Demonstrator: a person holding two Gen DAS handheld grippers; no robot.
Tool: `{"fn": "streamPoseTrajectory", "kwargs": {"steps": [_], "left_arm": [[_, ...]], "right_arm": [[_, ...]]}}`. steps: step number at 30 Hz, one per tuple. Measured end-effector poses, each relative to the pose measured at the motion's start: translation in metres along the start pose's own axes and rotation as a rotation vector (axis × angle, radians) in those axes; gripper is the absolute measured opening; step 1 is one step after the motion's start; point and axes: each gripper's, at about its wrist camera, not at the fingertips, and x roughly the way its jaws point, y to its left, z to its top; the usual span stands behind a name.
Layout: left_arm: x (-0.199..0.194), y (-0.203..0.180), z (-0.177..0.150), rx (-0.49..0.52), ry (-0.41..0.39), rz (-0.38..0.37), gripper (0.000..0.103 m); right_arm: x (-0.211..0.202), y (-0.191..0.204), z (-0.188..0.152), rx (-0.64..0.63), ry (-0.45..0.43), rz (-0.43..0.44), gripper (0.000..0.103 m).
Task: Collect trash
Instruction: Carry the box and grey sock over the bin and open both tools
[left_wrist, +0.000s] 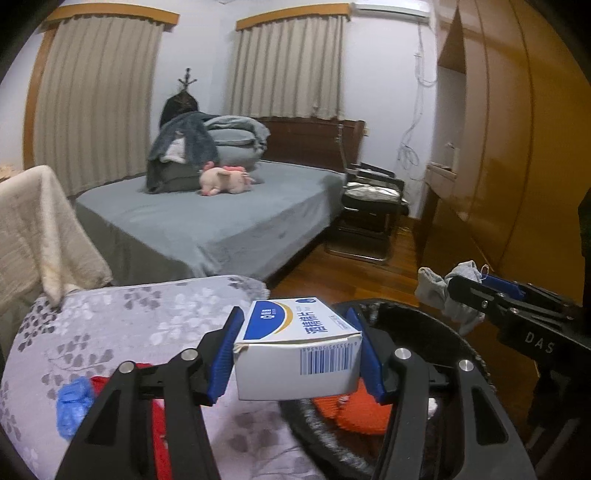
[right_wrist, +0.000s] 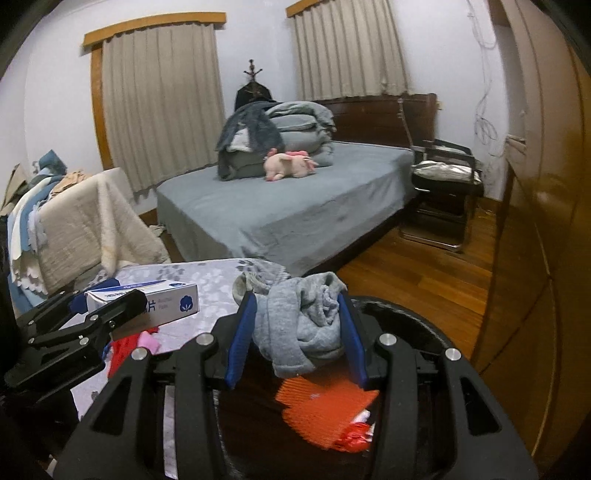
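Observation:
My left gripper (left_wrist: 297, 354) is shut on a white and blue cardboard box (left_wrist: 295, 350), held level above the edge of a round black bin (left_wrist: 461, 343). The same box (right_wrist: 155, 297) shows at the left of the right wrist view, in the left gripper (right_wrist: 122, 306). My right gripper (right_wrist: 297, 332) is shut on a bundle of grey cloth (right_wrist: 303, 325) over the black bin (right_wrist: 413, 314). That grey cloth (left_wrist: 443, 291) and the right gripper (left_wrist: 465, 284) appear at the right of the left wrist view. Orange ridged material (right_wrist: 325, 413) and red wrappers lie inside the bin.
A floral grey cover (left_wrist: 110, 332) carries a blue crumpled item (left_wrist: 74, 410) and red pieces (left_wrist: 159, 424). Beyond stands a bed (left_wrist: 221, 221) with folded bedding and a pink plush toy (left_wrist: 225, 181). A wooden wardrobe (left_wrist: 517, 147) lines the right; a black chair (left_wrist: 373, 214) stands by the bed.

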Motion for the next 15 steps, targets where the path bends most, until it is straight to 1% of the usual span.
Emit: {"fn": "streamPoseTrajectory", "kwargs": {"steps": [7, 15], "left_arm": [[0.019, -0.033, -0.001, 0.037, 0.021, -0.059, 0.056], [0.048, -0.055, -0.004, 0.066, 0.050, -0.093, 0.056]], "right_arm": [[-0.005, -0.029, -0.011, 0.021, 0.007, -0.056, 0.043], [0.004, -0.053, -0.023, 0.038, 0.041, -0.103, 0.043]]}}
